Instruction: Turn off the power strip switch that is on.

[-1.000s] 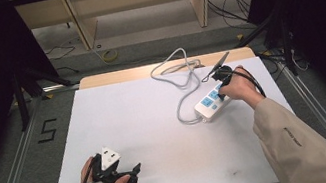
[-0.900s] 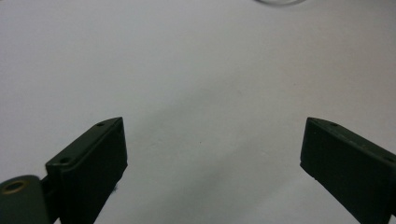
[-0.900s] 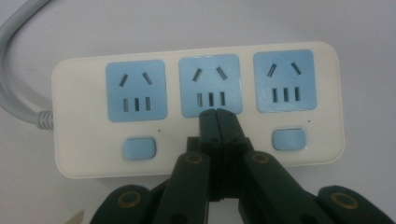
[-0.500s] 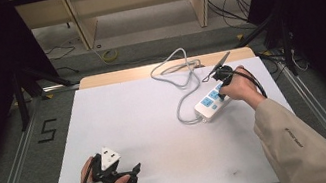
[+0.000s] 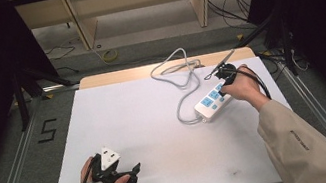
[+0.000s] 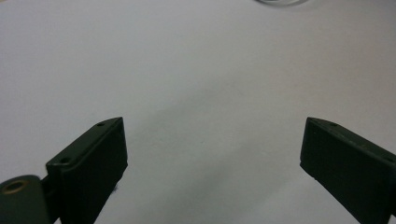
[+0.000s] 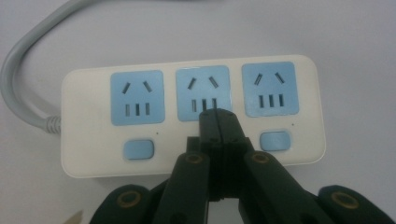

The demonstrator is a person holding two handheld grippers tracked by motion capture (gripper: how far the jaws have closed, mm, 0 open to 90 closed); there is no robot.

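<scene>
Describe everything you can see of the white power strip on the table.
The power strip is a glossy white plastic bar with rounded corners, lying flat on the white table. It has three blue sockets and blue switches beneath them. A grey cable leaves one end and loops away. The right gripper, jaws shut, covers the middle switch.

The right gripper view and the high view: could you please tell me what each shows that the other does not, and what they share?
Right gripper view: the power strip's three blue sockets with their slots, two blue switches, and the right gripper's shut jaws over the middle switch position.

High view: the left gripper near the table's front edge, the grey cable's loops, and the person's beige sleeve.

Both: the power strip, its cable end, the right gripper and the white table.
</scene>
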